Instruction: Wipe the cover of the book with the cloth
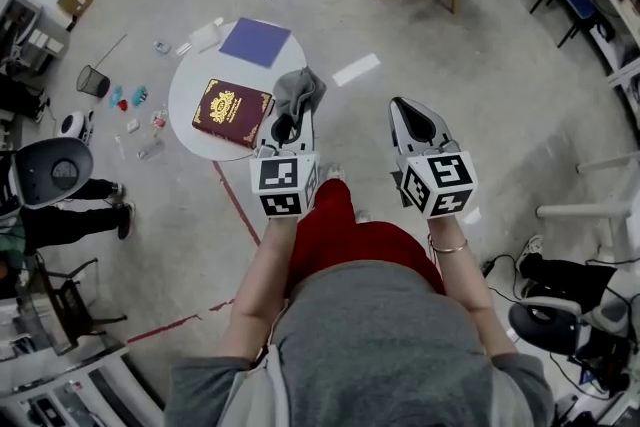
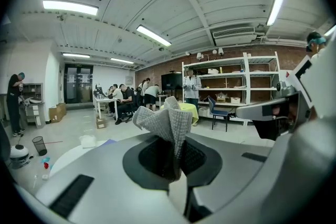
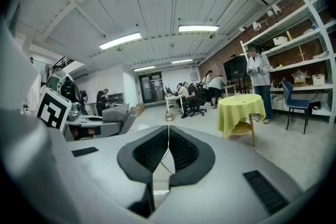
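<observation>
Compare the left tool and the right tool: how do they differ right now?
The left tool is shut on the grey cloth; the right tool is shut on nothing. The left tool is above the round table edge near the book; the right tool hangs over the floor. Both point forward.

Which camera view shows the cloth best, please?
The left gripper view: the cloth stands large at the centre, pinched in the left gripper's jaws. The head view shows it smaller, bunched near the book. The right gripper view misses it.
</observation>
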